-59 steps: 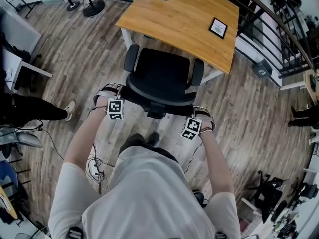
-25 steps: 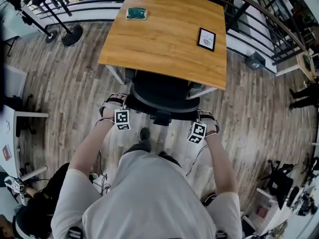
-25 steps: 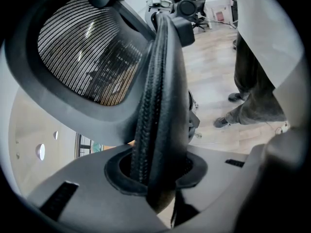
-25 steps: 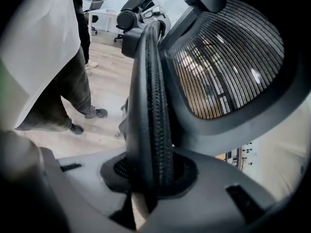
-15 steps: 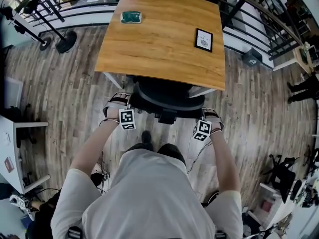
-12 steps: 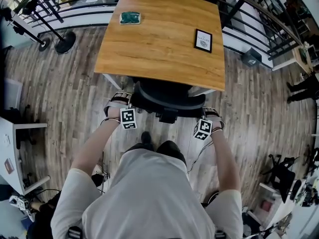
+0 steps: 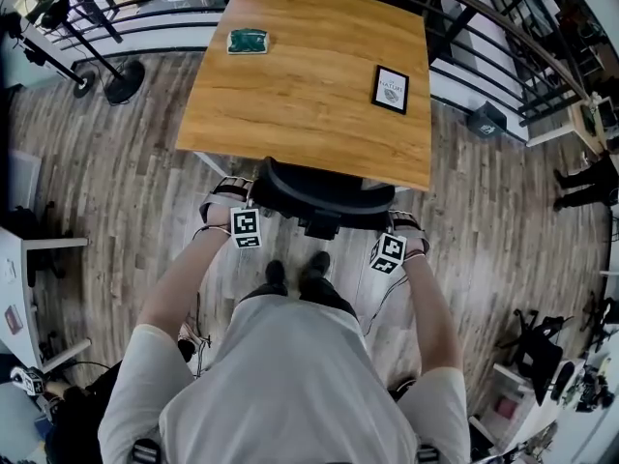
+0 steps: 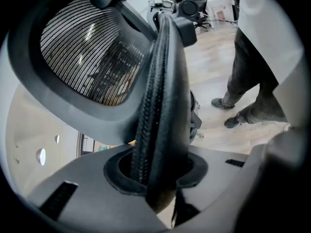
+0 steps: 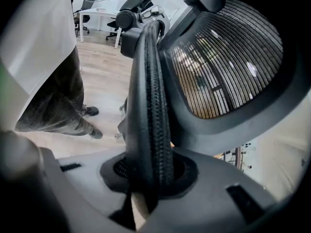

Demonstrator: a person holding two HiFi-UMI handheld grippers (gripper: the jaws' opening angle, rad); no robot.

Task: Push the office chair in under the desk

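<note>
In the head view the black office chair (image 7: 324, 196) stands at the near edge of the wooden desk (image 7: 309, 85). Its seat is hidden under the top and only the curved backrest shows. My left gripper (image 7: 232, 204) is shut on the backrest's left rim, and my right gripper (image 7: 403, 232) on its right rim. The left gripper view has the padded, stitched rim (image 8: 160, 106) running between the jaws of the left gripper (image 8: 155, 171), with the mesh back (image 8: 92, 57) to the left. Mirrored in the right gripper view, the rim (image 9: 148, 106) sits in the right gripper (image 9: 148, 174) beside the mesh (image 9: 228, 57).
On the desk lie a green pad (image 7: 248, 41) and a black-framed card (image 7: 391, 89). A metal railing (image 7: 503, 37) runs behind the desk. A round stand base (image 7: 124, 80) is at the far left, a white table (image 7: 34, 249) at the left and a black chair (image 7: 537, 341) at the right.
The chair has rolled forward until its seat and armrests went under the desk top. Both grippers moved with it, still on the backrest, and the person's feet have stepped up behind it.
</note>
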